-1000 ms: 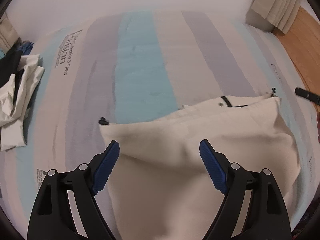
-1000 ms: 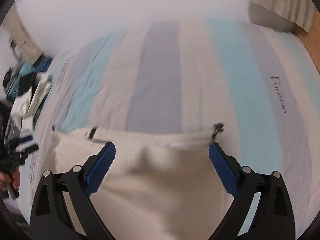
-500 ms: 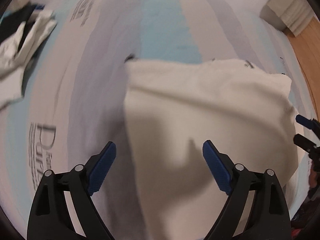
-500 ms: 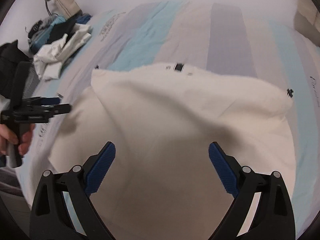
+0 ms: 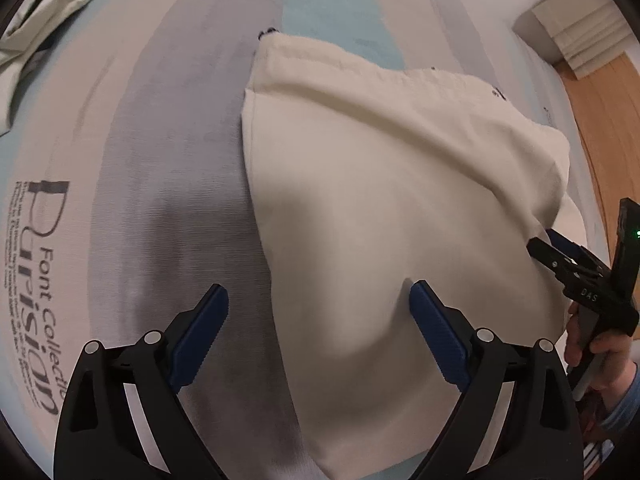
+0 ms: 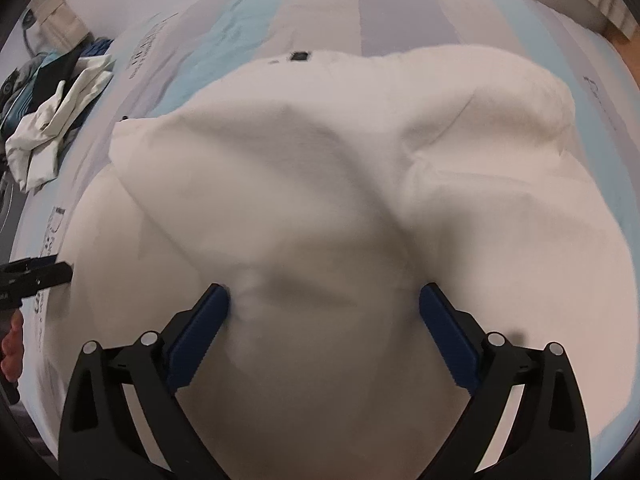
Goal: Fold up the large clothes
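A large cream garment (image 5: 392,184) lies folded on the striped mattress (image 5: 168,168), with a small black tag (image 6: 300,56) at its far edge. My left gripper (image 5: 318,300) points steeply down over the garment's left edge. Its jaws are opening, and the cloth below them is not pinched. In the right wrist view the garment (image 6: 320,184) bulges in soft folds and fills most of the picture. My right gripper (image 6: 323,296) hovers open over its near part, pads apart from the cloth. Each view shows the other gripper: the right gripper (image 5: 560,252) at the garment's right edge, the left gripper (image 6: 40,276) at its left edge.
A heap of white and dark clothes (image 6: 52,120) lies at the mattress's far left, with part of the heap (image 5: 44,12) in the left wrist view. A stack of pale folded cushions (image 5: 576,36) stands at the far right beside a wooden floor (image 5: 600,128). A hand (image 5: 592,356) holds the right gripper.
Both grippers have sunk toward the mattress and tipped downward. The garment now fills far more of each view and lies spread flat. The left jaws stand slightly wider.
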Demonstrator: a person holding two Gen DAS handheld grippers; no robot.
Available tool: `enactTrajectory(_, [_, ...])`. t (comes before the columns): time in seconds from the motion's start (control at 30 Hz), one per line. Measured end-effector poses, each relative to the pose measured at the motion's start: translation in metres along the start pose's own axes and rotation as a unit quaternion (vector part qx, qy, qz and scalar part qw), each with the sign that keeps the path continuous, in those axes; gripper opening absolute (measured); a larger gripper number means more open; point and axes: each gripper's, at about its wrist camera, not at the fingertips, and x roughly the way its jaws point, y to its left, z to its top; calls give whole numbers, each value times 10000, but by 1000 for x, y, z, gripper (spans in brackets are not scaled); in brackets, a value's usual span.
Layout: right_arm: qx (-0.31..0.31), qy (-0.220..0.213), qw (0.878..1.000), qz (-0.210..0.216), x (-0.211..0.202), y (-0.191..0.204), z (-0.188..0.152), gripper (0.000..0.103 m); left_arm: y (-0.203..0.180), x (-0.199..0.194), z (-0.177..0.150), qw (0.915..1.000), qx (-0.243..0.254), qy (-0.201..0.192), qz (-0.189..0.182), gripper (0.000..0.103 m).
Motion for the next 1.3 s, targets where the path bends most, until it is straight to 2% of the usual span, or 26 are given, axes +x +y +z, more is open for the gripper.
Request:
enactTrajectory(0.1, [31,-59,9999,-93,7,2,-6,94,2,6,-1,10000,-47,37,-67,93])
enactTrajectory(0.23, [64,-110,9999,-114,13,3,-10,96,-5,10,-4,9998,156,19,-122,92])
enactTrajectory(0.5, [50,-331,9994,-89,17,3,-18,97,1,26,-5,9985,15,162,-520,96])
enactTrajectory(0.57, [56,-374,9993,-74,16,3,-19,97,0,26,-7,9974,-36,168,-700,93])
enactTrajectory(0.63, [54,-408,9991,-67,15,2,-21,97,-11,25,-10,9966,70,189,-805,80])
enactTrajectory(0.7, [56,-437,9990,-55,15,1,-22,97,-27,23,-8,9962,236,115,-829,73])
enactTrajectory(0.8, [54,-461,9989,-13,13,-3,-26,97,-41,25,-1,9961,226,97,-852,72])
enactTrajectory(0.87, [41,-480,9988,-16,12,-4,-28,97,-43,35,1,9966,207,185,-781,73])
enactTrajectory(0.93, [32,-488,9988,-23,11,-5,-29,97,-44,45,3,9970,113,308,-702,83])
enactTrajectory(1.1, [-10,-495,9988,3,8,-6,-31,97,-48,50,6,9975,77,363,-607,88])
enactTrajectory(1.17, [-32,-495,9988,24,8,-6,-31,97,-52,50,4,9980,109,317,-527,84])
enactTrajectory(1.23, [-70,-484,9988,35,7,-6,-31,97,-59,47,2,9985,286,241,-404,69])
enactTrajectory(1.27, [-84,-473,9988,51,6,-7,-31,97,-60,44,2,9987,334,209,-327,66])
enactTrajectory(1.3, [-110,-473,9988,57,5,-8,-32,97,-61,43,1,9988,348,188,-286,57])
